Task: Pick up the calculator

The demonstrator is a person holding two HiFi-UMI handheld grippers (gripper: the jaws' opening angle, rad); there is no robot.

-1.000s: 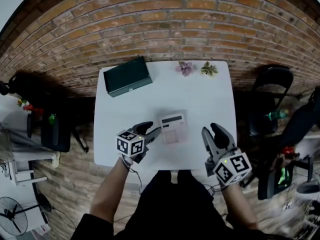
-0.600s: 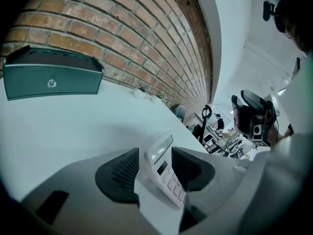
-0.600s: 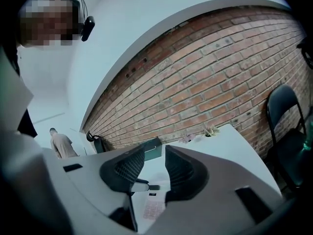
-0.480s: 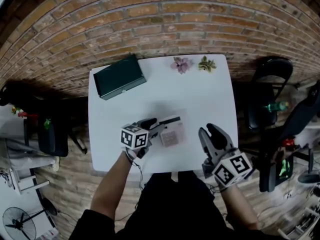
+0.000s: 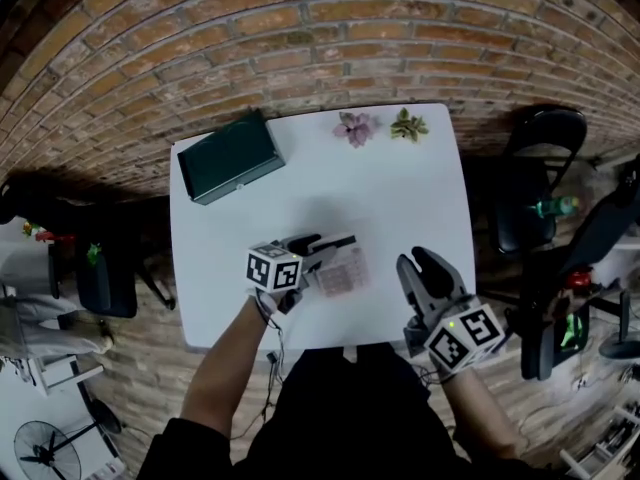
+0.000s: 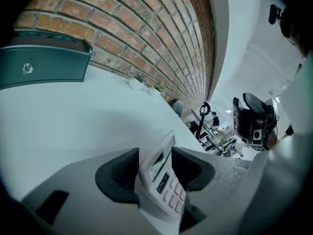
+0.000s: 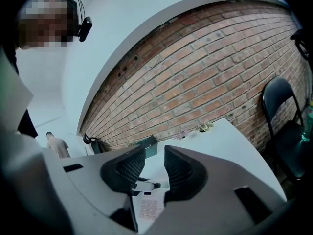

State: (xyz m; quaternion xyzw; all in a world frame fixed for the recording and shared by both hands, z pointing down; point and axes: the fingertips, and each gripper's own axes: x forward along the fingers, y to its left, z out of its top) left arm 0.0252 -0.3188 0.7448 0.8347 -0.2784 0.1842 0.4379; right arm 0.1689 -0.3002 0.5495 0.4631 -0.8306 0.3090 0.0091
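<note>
A pale pink calculator (image 5: 346,271) lies on the white table (image 5: 400,188) near its front edge. My left gripper (image 5: 328,249) reaches in from the left and is shut on the calculator's display end. In the left gripper view the calculator (image 6: 164,180) stands tilted on its edge, pinched between the two dark pads. My right gripper (image 5: 421,264) hovers to the calculator's right, apart from it. Its jaws have just been closing a little, with nothing between them; they are open. In the right gripper view the calculator (image 7: 149,207) shows below and beyond the right gripper (image 7: 150,168).
A dark green box (image 5: 228,156) sits at the table's back left corner. Two small flower pieces (image 5: 357,128) (image 5: 407,125) lie at the back edge by the brick wall. A black chair (image 5: 545,158) stands off the right side. A person (image 7: 56,143) stands far off.
My left gripper has moved right and down onto the calculator and closed on its display end, tilting it. The right gripper has hardly moved.
</note>
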